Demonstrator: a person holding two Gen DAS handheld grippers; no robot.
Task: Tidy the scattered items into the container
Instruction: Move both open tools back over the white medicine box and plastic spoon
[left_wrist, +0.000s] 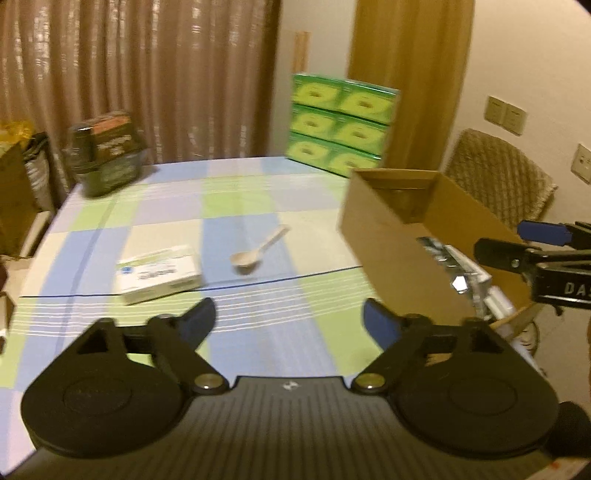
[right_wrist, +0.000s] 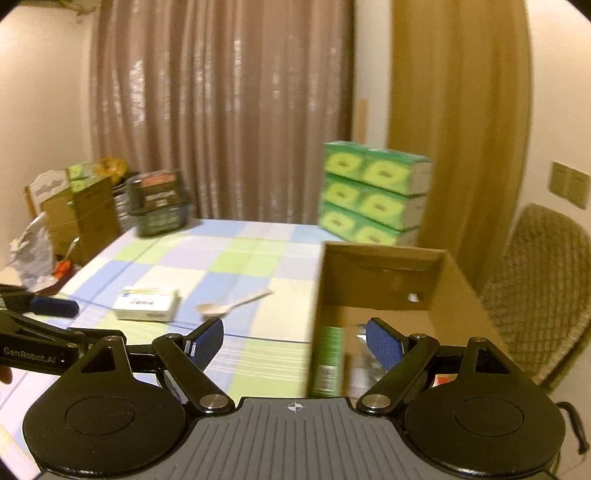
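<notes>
On the checked tablecloth lie a white medicine box (left_wrist: 159, 274) (right_wrist: 147, 302) and a pale wooden spoon (left_wrist: 257, 246) (right_wrist: 232, 305). A brown cardboard box (left_wrist: 388, 236) (right_wrist: 454, 291) stands at the table's right side, holding a green can (right_wrist: 328, 361) and shiny packets (left_wrist: 456, 271). My left gripper (left_wrist: 290, 319) hovers open above the near table, short of the medicine box and spoon. My right gripper (right_wrist: 294, 341) is open too, over the cardboard box's near left corner, nothing between its fingers. The right gripper also shows at the right edge of the left wrist view (left_wrist: 532, 243).
A stack of green tissue packs (left_wrist: 341, 123) (right_wrist: 373, 194) stands at the table's far right. A dark basket (left_wrist: 109, 155) (right_wrist: 159, 205) with packages sits at the far left corner. A wicker chair (right_wrist: 535, 288) is right of the table; cartons and bags (right_wrist: 74, 210) crowd its left.
</notes>
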